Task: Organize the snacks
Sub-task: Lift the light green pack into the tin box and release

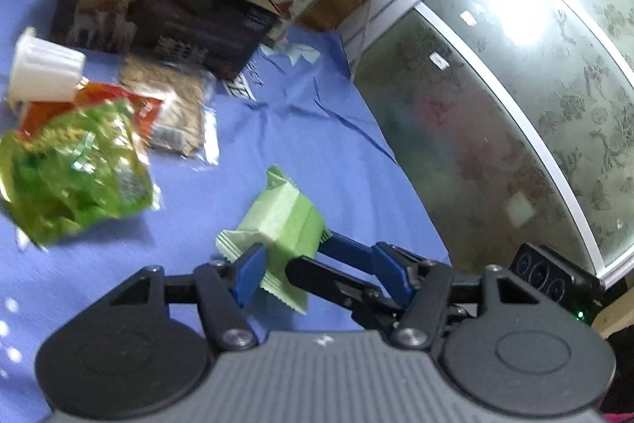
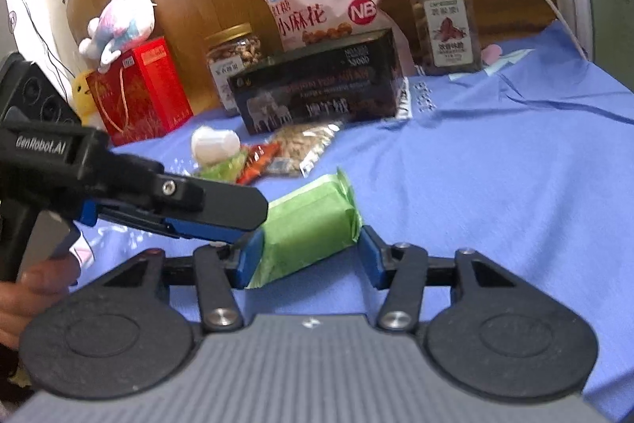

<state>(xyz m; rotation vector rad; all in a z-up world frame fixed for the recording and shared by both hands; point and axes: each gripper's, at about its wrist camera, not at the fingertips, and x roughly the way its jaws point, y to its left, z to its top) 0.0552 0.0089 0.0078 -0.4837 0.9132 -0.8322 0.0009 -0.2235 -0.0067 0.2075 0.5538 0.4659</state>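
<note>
A small pale-green snack packet (image 2: 307,226), pillow-shaped with crimped, saw-toothed ends, lies on the creased blue cloth (image 2: 495,185) near the cameras; both grippers are at it. The right gripper (image 2: 311,256) has the packet between its blue pads, the left pad against the wrapper and the right pad at its crimped corner; whether they truly pinch it I cannot tell. In the left wrist view the left gripper (image 1: 317,270) has its left blue pad (image 1: 247,274) against the packet's near end, while its other finger is mixed up with the right gripper's fingers crossing in from the right; whether it grips is unclear too.

Farther on, to the left, lies a loose heap: a crinkly glossy green bag (image 1: 79,177), an orange-red wrapper (image 1: 138,110), a clear pouch of pale seeds (image 1: 174,106) and a white ribbed plastic cup (image 1: 43,70) on its side. Behind them stands a long dark box (image 2: 317,86) with a puffy pink bag (image 2: 329,2) leaning behind it; two clear jars with gold lids (image 2: 233,58) (image 2: 443,18) flank it; at far left are a red carton (image 2: 138,90) and a plush toy (image 2: 119,22).
</note>
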